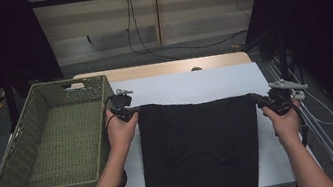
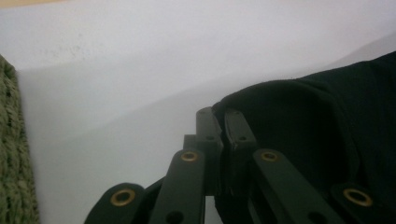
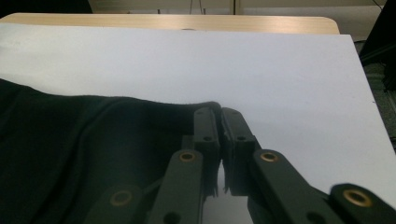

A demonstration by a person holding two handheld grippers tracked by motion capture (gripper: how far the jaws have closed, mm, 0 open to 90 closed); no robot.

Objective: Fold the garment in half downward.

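At the bottom of the high view we see our two forearms coming in, the left one rising toward the centre-left of the frame and the right one toward the centre-right. Between them the black cloth (image 1: 198, 149) fills the lower middle of the frame, lying on the white sheet (image 1: 193, 85) that covers the counter (image 1: 160, 69), with its near edge reaching the counter's front edge at the bottom. The cloth's far edge runs as a taut, nearly straight line across the middle of the frame from one gripper to the other.

Our left gripper (image 1: 132, 110) is clamped on the far left corner of the cloth; in the left gripper view its jaws stand pressed together with the cloth's folded hem (image 2: 280, 93) pinched at their tips. Our right gripper (image 1: 256, 97) is clamped on the far right corner; in the right gripper view its jaws are likewise closed on the cloth's edge (image 3: 205, 105).

Left of the cloth, in the left half of the high view, sits the green woven basket (image 1: 10, 158), just beside our left hand (image 1: 121, 131). Farther up, the counter's bare wooden strip shows beyond the sheet, then the floor with loose cables (image 1: 147, 46) and a pale wall
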